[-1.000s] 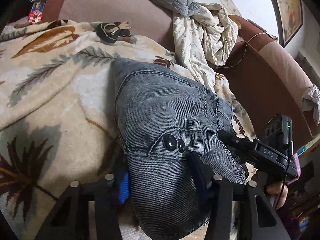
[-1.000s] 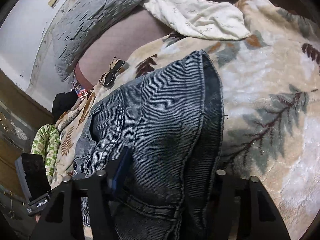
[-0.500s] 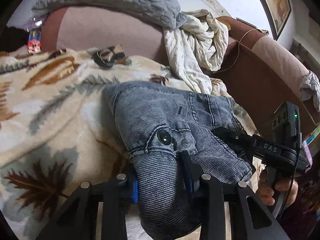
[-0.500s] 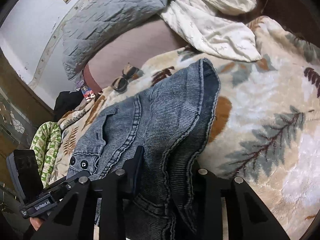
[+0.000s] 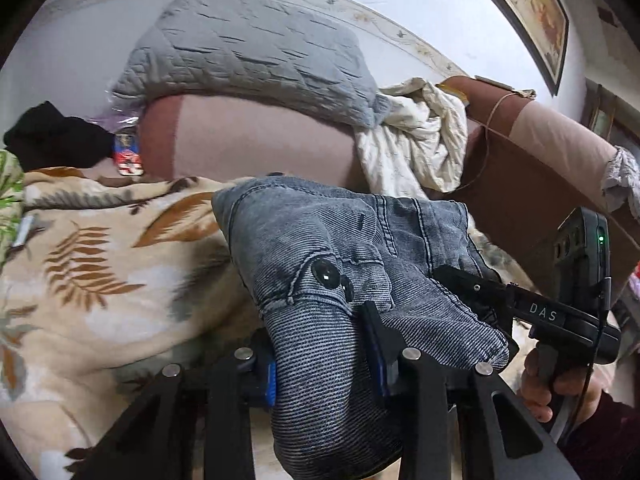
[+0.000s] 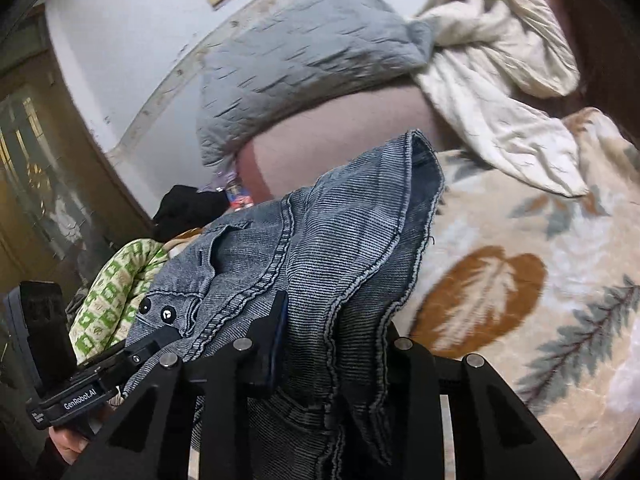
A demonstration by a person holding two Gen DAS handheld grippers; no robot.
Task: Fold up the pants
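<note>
The grey-blue denim pants (image 5: 320, 240), with two black buttons near the waist, hang bunched above the leaf-print blanket (image 5: 100, 280). My left gripper (image 5: 324, 364) is shut on a thick fold of denim just below the buttons, its blue pads pressing both sides. In the right wrist view the pants (image 6: 340, 240) drape over my right gripper (image 6: 332, 340), which is shut on a fold by the hem edge; its right finger is hidden under cloth. Each view shows the other gripper: the right gripper (image 5: 480, 292) and the left gripper (image 6: 140, 352), both clamped on the same end of the pants.
A grey quilted pillow (image 5: 248, 48) lies on the pink-brown backrest (image 5: 260, 140), with a crumpled cream cloth (image 5: 416, 140) beside it. A black garment (image 5: 52, 136) and green-patterned cloth (image 6: 116, 280) lie at the left. A hand (image 5: 560, 380) holds the right gripper's handle.
Both grippers closed on the denim, then rose with it; the pants' near end has lifted off the blanket. The views tilted up, so the pillow and wall now show.
</note>
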